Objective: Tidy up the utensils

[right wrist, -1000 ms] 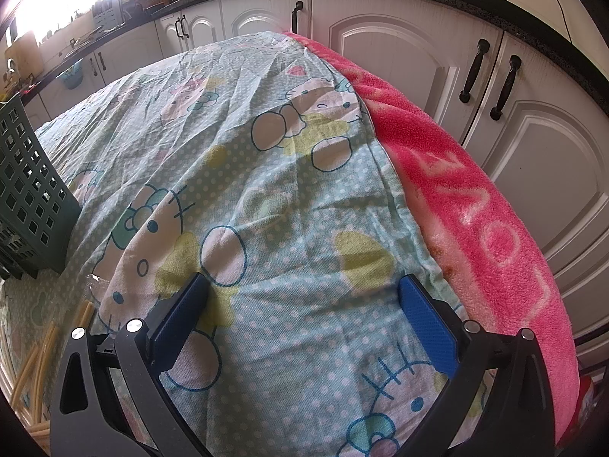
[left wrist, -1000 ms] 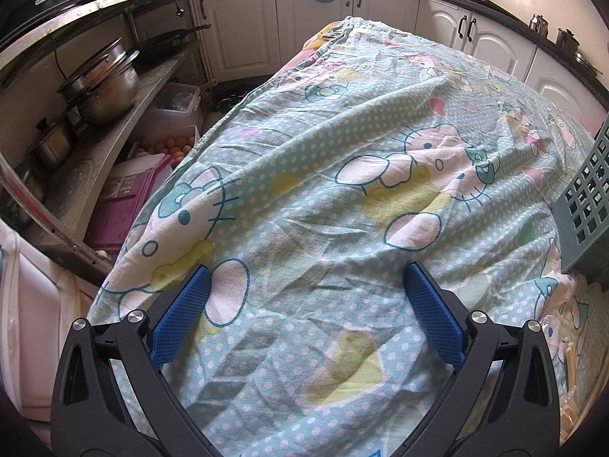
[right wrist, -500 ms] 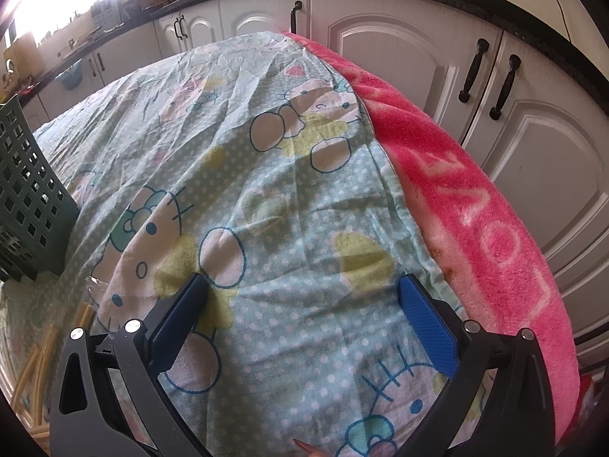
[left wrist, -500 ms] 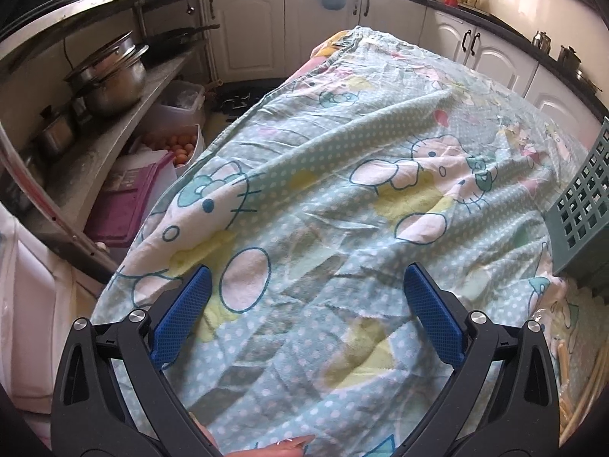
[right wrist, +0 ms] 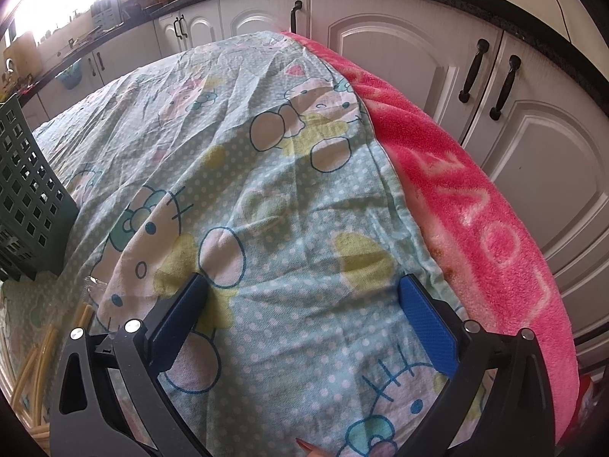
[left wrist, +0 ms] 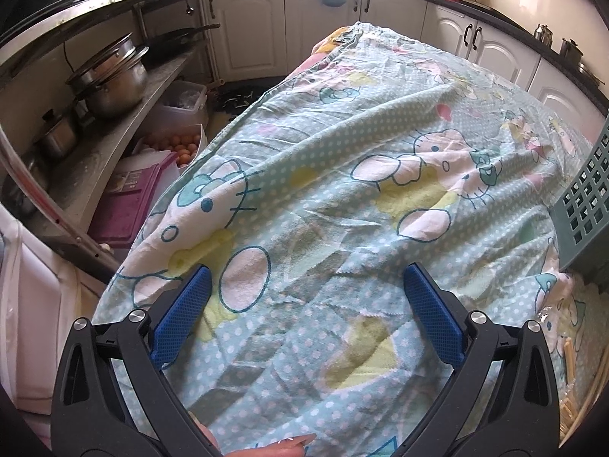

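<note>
My left gripper (left wrist: 306,280) is open and empty over a table covered with a teal cartoon-cat cloth (left wrist: 342,190). A green perforated basket (left wrist: 586,205) stands at its right edge, with pale wooden chopsticks (left wrist: 569,358) lying low at the right. My right gripper (right wrist: 302,289) is open and empty over the same cloth (right wrist: 266,190). The basket (right wrist: 26,190) shows at its left, and several pale chopsticks (right wrist: 42,354) lie at the lower left, partly hidden by the gripper frame.
A pink fleece blanket (right wrist: 475,209) hangs along the table's right side beside white cabinets (right wrist: 533,114). Left of the table a metal shelf holds pots (left wrist: 110,80); boxes and eggs (left wrist: 179,144) sit on the floor. A fingertip (left wrist: 289,447) shows at the bottom edge.
The left gripper has pulled back and risen, so more of the table and kitchen shows. The right gripper has barely moved. Both stay open.
</note>
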`<state>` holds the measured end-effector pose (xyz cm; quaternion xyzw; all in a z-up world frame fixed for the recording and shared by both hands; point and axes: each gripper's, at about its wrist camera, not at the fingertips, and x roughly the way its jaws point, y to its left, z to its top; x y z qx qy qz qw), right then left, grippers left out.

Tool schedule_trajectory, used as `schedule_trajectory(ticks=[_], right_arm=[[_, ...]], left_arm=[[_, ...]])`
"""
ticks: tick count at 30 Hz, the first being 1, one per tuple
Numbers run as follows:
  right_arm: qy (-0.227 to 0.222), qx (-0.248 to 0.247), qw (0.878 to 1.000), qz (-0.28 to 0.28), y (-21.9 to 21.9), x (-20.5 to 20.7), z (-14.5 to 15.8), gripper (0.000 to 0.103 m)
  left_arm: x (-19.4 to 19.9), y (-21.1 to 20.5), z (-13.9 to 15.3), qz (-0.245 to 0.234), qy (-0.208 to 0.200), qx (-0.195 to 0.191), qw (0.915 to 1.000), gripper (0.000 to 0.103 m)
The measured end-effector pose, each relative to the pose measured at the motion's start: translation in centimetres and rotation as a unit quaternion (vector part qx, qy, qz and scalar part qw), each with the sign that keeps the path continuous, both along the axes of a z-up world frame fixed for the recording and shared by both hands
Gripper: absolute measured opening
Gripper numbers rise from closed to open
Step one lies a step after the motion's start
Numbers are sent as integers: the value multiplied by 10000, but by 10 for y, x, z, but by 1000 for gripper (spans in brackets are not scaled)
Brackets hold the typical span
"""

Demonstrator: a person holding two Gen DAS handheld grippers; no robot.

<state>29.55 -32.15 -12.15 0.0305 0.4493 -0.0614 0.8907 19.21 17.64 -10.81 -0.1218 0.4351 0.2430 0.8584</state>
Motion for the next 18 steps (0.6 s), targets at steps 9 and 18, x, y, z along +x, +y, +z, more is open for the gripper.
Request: schedule_trajectory(ticks=[9,18], right_arm=[[-1,2,10000,0,0,0,0,98],[0,-2,10000,0,0,0,0,98]], left_arm=[[-2,2,1,34,-73,-35,10000,94],[-3,2,0,33,-63,-32,10000,94]])
